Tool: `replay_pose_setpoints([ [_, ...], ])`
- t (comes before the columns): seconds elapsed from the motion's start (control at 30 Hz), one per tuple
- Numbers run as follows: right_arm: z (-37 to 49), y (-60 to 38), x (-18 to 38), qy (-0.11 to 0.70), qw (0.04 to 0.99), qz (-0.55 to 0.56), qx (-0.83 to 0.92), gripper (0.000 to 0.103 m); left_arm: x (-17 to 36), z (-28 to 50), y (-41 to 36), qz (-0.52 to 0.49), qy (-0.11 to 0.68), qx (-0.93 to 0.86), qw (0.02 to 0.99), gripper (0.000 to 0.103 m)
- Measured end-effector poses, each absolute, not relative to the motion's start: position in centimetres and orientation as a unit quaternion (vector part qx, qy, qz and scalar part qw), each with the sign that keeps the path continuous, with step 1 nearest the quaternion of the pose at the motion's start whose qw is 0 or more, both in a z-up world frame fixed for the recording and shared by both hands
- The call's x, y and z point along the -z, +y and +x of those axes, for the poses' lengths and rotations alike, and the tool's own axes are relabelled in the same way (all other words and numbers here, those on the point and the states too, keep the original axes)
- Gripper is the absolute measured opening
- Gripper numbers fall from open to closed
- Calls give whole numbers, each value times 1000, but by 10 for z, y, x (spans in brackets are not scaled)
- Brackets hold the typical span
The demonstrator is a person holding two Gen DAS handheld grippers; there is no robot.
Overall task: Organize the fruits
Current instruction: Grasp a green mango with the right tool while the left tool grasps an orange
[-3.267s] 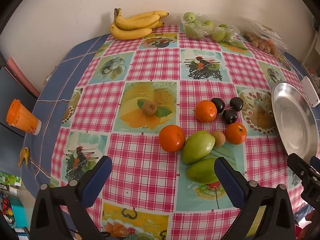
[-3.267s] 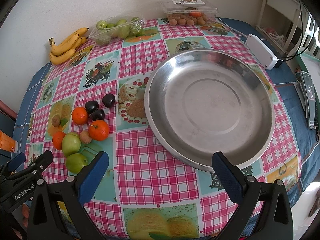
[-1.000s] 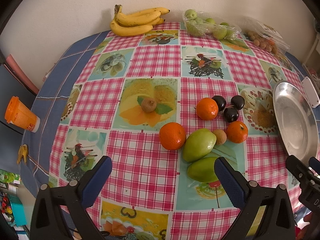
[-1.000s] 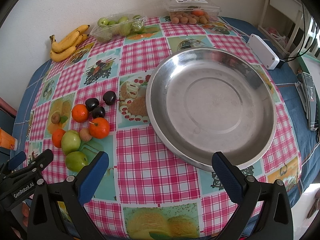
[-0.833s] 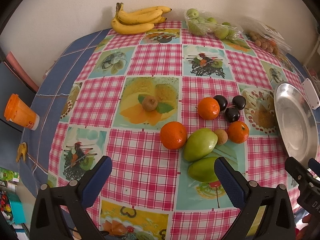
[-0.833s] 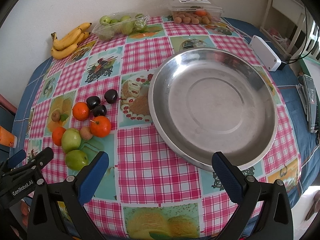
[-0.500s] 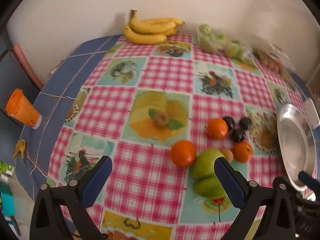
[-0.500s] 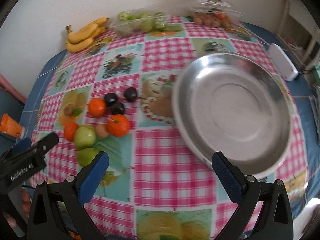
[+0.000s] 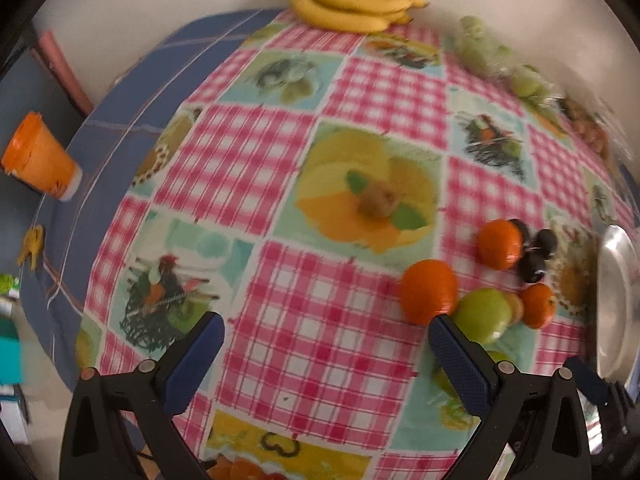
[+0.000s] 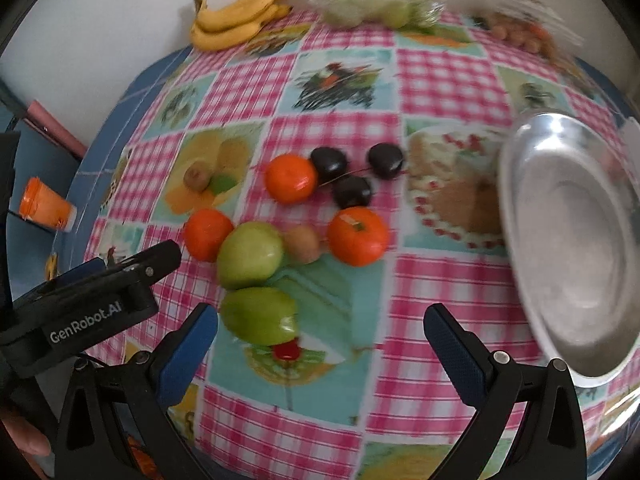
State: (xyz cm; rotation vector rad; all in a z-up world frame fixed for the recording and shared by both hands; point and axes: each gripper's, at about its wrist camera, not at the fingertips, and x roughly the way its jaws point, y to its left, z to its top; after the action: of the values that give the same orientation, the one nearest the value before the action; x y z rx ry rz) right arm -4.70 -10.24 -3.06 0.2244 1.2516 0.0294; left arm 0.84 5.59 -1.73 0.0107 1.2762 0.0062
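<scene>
A cluster of loose fruit lies mid-table: three oranges (image 10: 358,235), two green mangoes (image 10: 260,315), three dark plums (image 10: 352,191) and two kiwis (image 10: 302,243). One kiwi (image 9: 378,203) sits apart on a printed square. A large steel plate (image 10: 576,240) stands at the right. My right gripper (image 10: 320,344) is open and empty, low over the table beside the near mango. My left gripper (image 9: 326,354) is open and empty, left of the cluster (image 9: 430,297); it also shows in the right wrist view (image 10: 100,292).
Bananas (image 10: 236,18), a bag of green fruit (image 10: 376,8) and a clear box of small fruit (image 10: 520,28) line the far edge by the wall. An orange cup (image 9: 38,160) stands off the table's left side.
Both grippers have swung left and moved in. The fruit cluster now fills the middle of the right wrist view and the plate has slid to the right edge. Nothing was picked up.
</scene>
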Motion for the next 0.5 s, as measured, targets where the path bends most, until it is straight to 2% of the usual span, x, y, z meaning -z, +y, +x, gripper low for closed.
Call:
replay_pose_setpoints([
  [0.5, -32, -54, 63, 618, 785, 29, -10, 102, 44, 14, 81, -15, 636, -35, 771, 103],
])
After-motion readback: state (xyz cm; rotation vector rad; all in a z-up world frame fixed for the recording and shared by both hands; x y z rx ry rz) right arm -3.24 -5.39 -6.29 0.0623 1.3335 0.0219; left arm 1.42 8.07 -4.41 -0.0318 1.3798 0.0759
